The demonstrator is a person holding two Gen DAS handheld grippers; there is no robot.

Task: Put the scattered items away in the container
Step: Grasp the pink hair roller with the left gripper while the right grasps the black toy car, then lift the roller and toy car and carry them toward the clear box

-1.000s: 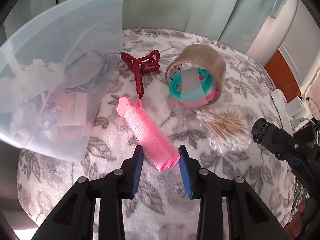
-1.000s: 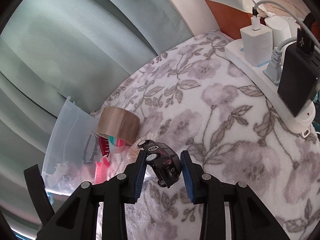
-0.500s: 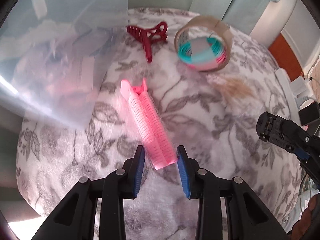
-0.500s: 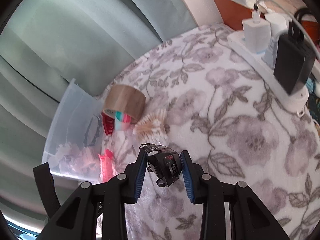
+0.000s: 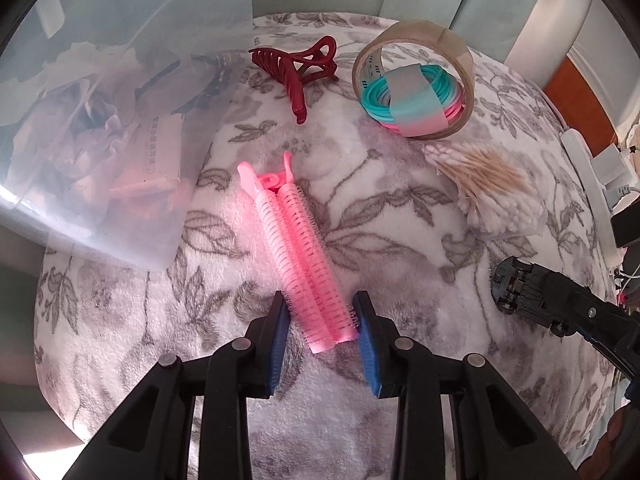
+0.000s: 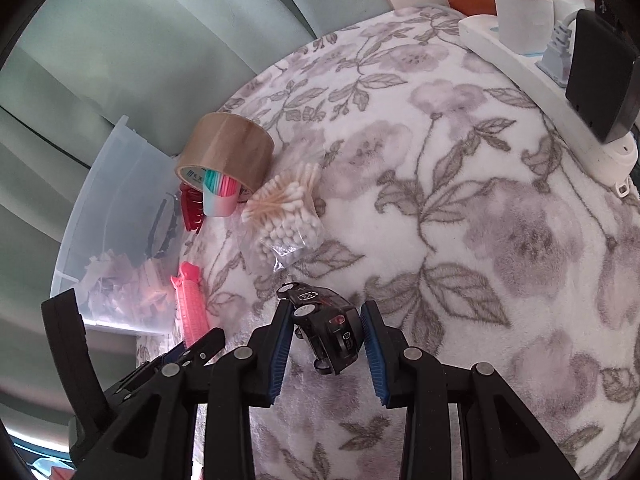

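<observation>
The left gripper (image 5: 320, 320) is pointing steeply down over the pink hair roller clip (image 5: 298, 256), its blue pads (image 5: 280, 336) flanking the clip's near end; the right-hand pad is looking to be touching the bristles, the other standing just beside them, so the fingers are judged to be spread narrowly about the clip rather than pinching it; straddling the narrow end is letting the long clip be lifted along its axis. The right gripper (image 6: 326, 336) is pinching the black toy car (image 6: 326, 328) across its flanks, nose tilted away, clear of the floral blanket (image 6: 460, 220); it is being held aloft, probably awaiting its turn at the container. The translucent plastic container (image 5: 100, 160) is lying just beside the clip, already holding paper and small items, its near wall low enough for a short transfer. Still scattered on the blanket are the dark red claw clip (image 5: 296, 68), the brown tape roll (image 5: 416, 80) enclosing coloured bands, and the bag of cotton swabs (image 5: 488, 192); a power strip (image 6: 532, 68) is sitting at the far edge.
</observation>
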